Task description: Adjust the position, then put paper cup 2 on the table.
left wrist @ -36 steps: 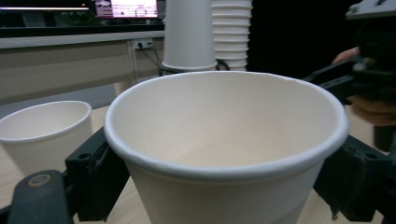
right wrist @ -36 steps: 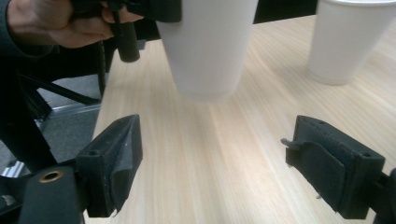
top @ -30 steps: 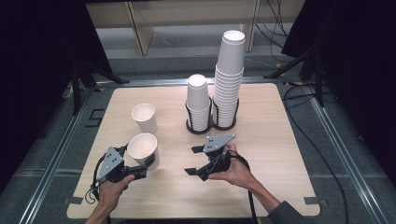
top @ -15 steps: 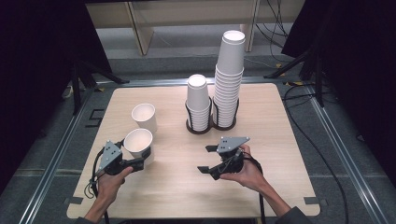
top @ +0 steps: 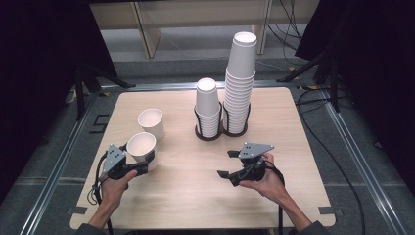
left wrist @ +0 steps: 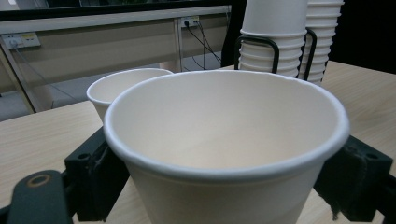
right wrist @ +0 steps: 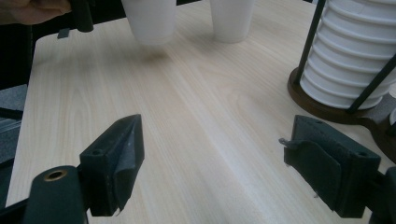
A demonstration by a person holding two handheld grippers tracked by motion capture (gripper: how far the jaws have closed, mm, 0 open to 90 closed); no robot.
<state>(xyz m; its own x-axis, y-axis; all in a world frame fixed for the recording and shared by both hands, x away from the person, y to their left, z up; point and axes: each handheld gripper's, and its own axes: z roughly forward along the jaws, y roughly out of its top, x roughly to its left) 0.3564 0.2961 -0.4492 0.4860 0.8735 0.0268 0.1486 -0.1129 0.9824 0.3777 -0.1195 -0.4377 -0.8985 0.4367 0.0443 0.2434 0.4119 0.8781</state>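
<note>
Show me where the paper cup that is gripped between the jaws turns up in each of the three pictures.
High view: the held paper cup sits left of centre, clamped by the left gripper.
Left gripper view: the same cup looms large in the middle, between the black jaws.
Right gripper view: its lower part hangs at the top edge, left of centre.
Shared landmark: the loose cup standing beside it.

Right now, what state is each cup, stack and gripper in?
Held cup: upright, empty, clamped between the left jaws.
Second cup: upright, empty, standing free on the table, just behind the held cup.
Short stack: nested upside down in the black holder.
Tall stack: nested upside down in the same holder.
Left gripper: shut on the held cup.
Right gripper: jaws open, nothing between them.
</note>
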